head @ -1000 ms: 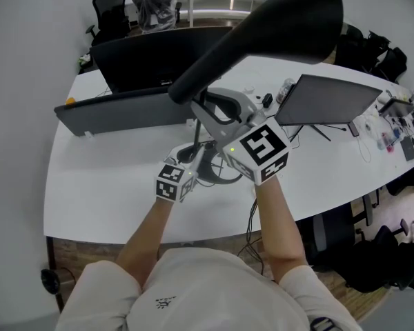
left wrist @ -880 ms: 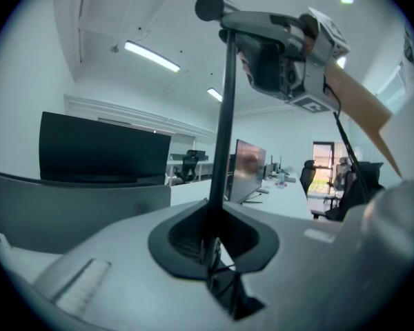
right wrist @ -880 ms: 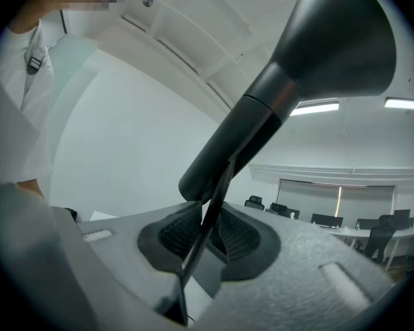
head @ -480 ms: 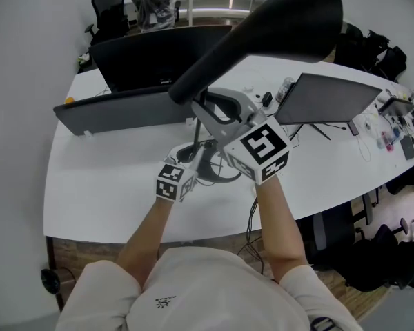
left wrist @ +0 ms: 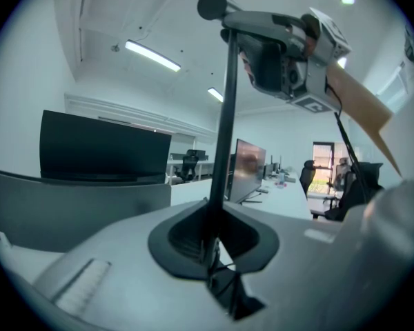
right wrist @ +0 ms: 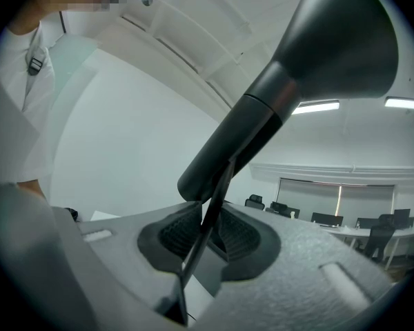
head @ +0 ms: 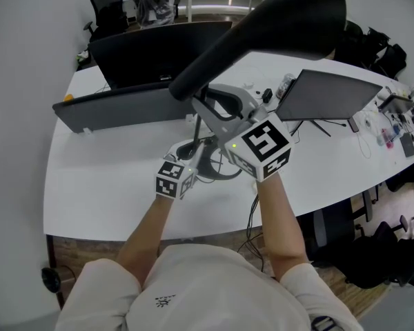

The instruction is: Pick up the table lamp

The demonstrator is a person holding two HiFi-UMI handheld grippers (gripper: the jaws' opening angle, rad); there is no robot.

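Your left gripper (left wrist: pixel 210 245) clamped low on the stem (left wrist: pixel 225 116) of the table lamp (head: pixel 276 23), frame centre; right gripper (right wrist: pixel 208 229) clamped higher, under the shade (right wrist: pixel 338 40).

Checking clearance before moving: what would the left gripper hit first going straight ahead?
The lamp stem, clamped in the left gripper; past it, probably the monitor, though depth is unclear.

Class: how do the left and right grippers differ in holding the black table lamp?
The left gripper clamps the thin stem of the black table lamp low; the right gripper clamps it high, under the cone shade. The stem looks upright between the left's jaws, slanted between the right's. Both are shut on it.
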